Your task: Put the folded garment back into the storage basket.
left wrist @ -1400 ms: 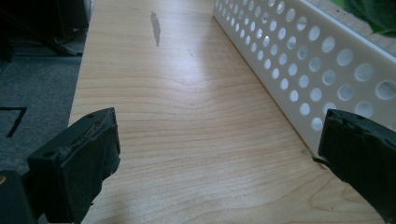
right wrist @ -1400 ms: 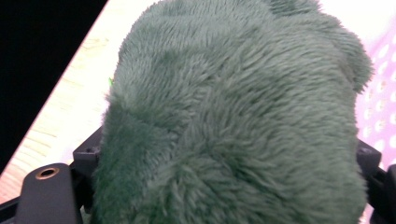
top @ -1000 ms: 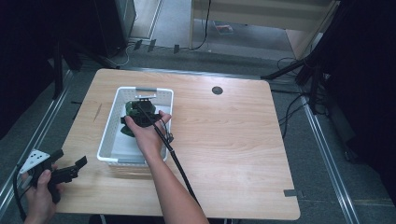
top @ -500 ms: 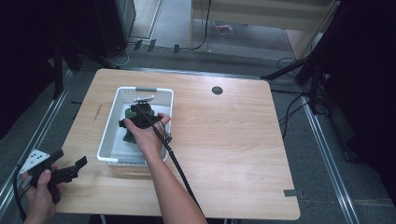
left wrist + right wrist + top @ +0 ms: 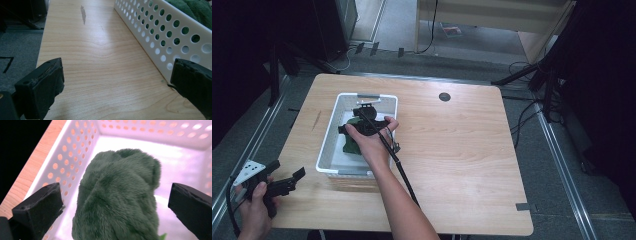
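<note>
- Green plush toy (image 5: 117, 200): lies inside the white perforated basket (image 5: 343, 107), on its floor, nearer the basket's left wall than its right as the right gripper view shows it; the basket stands on the wooden table (image 5: 472, 150), left of the middle.
- Right gripper (image 5: 115, 202): hovers over the basket directly above the toy. Its jaws have just been opening and now stand spread wide, one on either side of the plush, with a gap between each pad and the fur; nothing is pinched.
- Governing relation: the toy sits straight ahead of and below the right fingers, its long axis running away from the camera, roughly across the line between the two pads. Any withdrawal would likely go upward, clear of the basket walls.
- Left gripper (image 5: 112, 85): held low at the table's near-left corner, jaws spread and empty, facing the basket's outer side wall (image 5: 160, 35). It lies well apart from the toy, so the right hand is much the nearer.
</note>
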Demonstrator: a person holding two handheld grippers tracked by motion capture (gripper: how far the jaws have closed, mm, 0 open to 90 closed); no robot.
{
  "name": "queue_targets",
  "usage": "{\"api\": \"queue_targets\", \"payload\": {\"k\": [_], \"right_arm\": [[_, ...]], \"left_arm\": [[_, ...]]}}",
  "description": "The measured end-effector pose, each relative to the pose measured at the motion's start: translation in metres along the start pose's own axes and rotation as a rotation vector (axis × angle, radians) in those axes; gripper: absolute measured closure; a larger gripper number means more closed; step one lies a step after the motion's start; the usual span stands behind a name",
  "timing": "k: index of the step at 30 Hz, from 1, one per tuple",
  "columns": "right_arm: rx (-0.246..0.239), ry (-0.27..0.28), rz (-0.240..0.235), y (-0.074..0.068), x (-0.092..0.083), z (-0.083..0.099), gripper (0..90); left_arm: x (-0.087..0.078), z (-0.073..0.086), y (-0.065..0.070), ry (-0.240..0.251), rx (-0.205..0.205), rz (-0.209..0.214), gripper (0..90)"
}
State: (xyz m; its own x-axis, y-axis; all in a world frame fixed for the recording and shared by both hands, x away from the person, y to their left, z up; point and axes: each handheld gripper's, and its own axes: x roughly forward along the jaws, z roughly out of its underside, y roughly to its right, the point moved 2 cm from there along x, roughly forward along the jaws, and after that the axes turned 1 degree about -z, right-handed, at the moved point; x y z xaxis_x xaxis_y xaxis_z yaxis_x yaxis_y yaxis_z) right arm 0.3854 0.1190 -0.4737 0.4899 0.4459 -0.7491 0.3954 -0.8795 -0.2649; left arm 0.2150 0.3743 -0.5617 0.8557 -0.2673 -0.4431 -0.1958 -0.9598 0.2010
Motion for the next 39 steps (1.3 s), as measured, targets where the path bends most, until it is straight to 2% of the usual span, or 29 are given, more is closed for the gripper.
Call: {"api": "queue_targets", "payload": {"k": [8,9,16,21,23,34,36,38,39], "right_arm": [[-0.023,0.046,-0.003,0.006,-0.028,-0.002,0.0],[-0.027,0.061,-0.005,0.009,-0.035,-0.002,0.0],[-0.02,0.094,-0.002,0.023,-0.053,0.0,0.0],[-0.013,0.119,0.011,0.041,-0.068,0.005,0.0],[-0.008,0.123,0.012,0.045,-0.071,0.006,0.0],[0.031,0.169,0.045,0.09,-0.096,0.018,0.0],[0.034,0.172,0.049,0.094,-0.098,0.019,0.0],[0.037,0.181,0.065,0.105,-0.105,0.022,0.0],[0.037,0.181,0.065,0.105,-0.105,0.022,0.0]], "left_arm": [[0.0,0.0,0.0,-0.002,0.002,0.0,0.0],[0.0,0.0,0.0,-0.003,0.003,0.001,0.0],[0.0,0.0,0.0,-0.002,0.005,0.001,0.0],[0.0,0.0,0.0,-0.001,0.001,0.0,0.0],[0.0,0.0,0.0,-0.001,0.001,0.0,0.0],[0.0,0.0,0.0,0.0,0.002,-0.003,0.0],[0.0,0.0,0.0,0.0,0.0,-0.003,0.0],[0.0,0.0,0.0,0.001,0.002,-0.003,0.0],[0.0,0.0,0.0,0.001,0.002,-0.003,0.0]]}}
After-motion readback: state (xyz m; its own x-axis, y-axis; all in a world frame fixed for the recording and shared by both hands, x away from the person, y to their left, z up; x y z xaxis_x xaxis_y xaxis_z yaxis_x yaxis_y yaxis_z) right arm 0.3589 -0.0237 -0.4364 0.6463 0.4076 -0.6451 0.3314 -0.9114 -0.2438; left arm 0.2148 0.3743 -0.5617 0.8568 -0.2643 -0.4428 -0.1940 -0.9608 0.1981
